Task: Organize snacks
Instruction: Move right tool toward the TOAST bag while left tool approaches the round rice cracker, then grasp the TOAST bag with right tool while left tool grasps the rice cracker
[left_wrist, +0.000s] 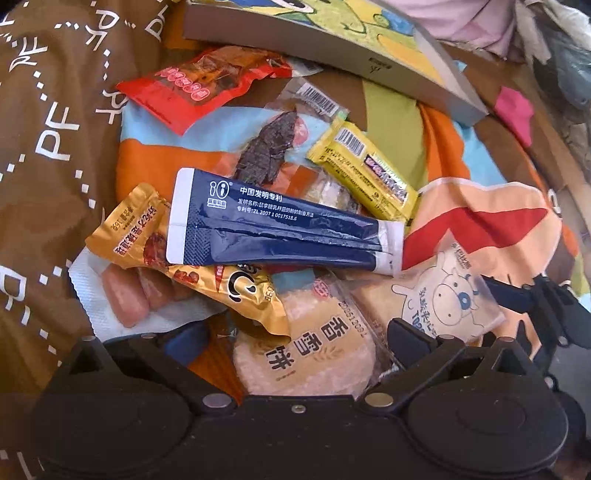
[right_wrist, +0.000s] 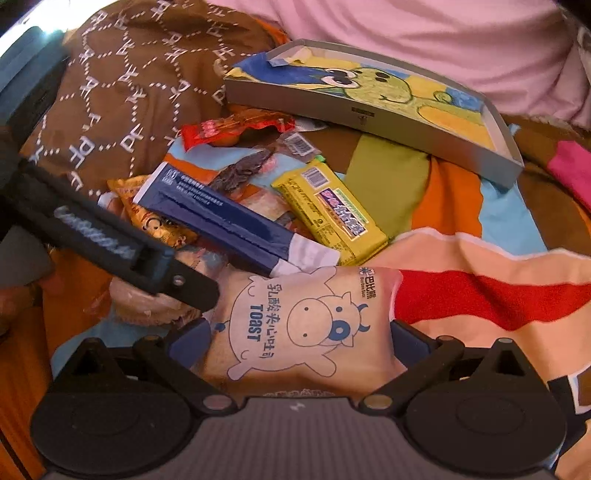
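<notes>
Now | right tool (right_wrist: 301, 339) spread around toast pack (right_wrist: 295, 325) | left tool (left_wrist: 299, 339) spread over rice cracker (left_wrist: 303, 350)

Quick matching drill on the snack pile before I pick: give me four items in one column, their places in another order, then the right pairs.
Items:
1. toast pack
2. navy sachet
3. yellow bar
4. red packet

Places:
A. nearest the tray, at the pile's far end
B. between the right gripper fingers
C. lying across the gold packet
D. right of the dark jerky strip

Pairs: 1-B, 2-C, 3-D, 4-A
</notes>
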